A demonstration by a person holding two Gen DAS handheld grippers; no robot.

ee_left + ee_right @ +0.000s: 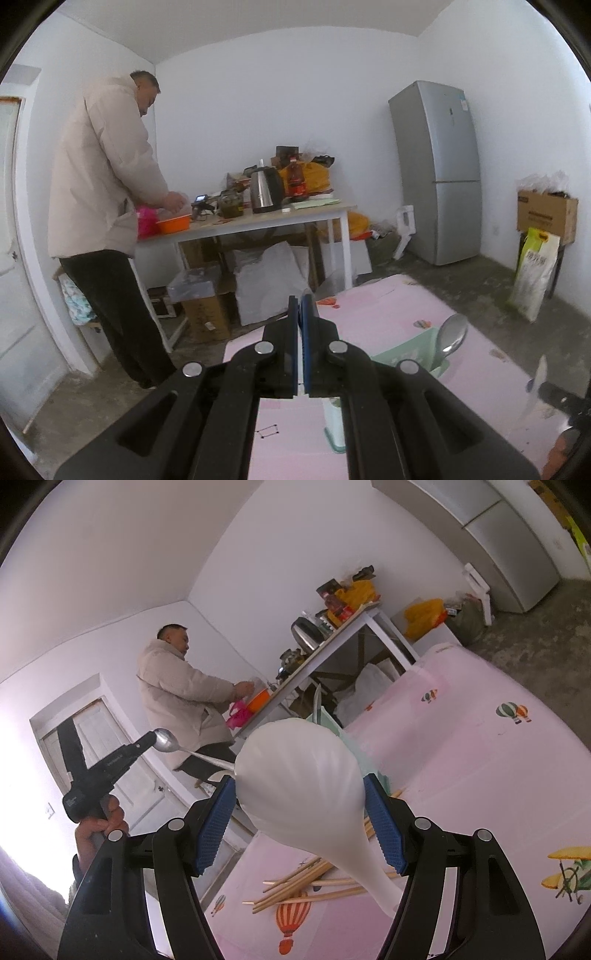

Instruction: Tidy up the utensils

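Note:
My right gripper (299, 781) is shut on a white plastic ladle (295, 775). Its blue pads (216, 819) press the wide bowl from both sides, and the handle runs back toward the camera. Below it, several wooden chopsticks (306, 882) lie loose on the pink tablecloth (461, 775). A pale green utensil holder (402, 354) stands on the cloth with a metal spoon (452, 332) upright in it. My left gripper (301, 295) is shut with nothing seen between its pads. It hovers left of that spoon. In the right wrist view its tip (146, 740) is close beside the spoon's bowl (165, 740); contact cannot be told.
A person in a beige coat (103, 177) works at a cluttered white table (258, 221) with a kettle and an orange bowl. A grey fridge (436, 173) stands at the back right. A cardboard box (546, 218) and a sack stand by the right wall.

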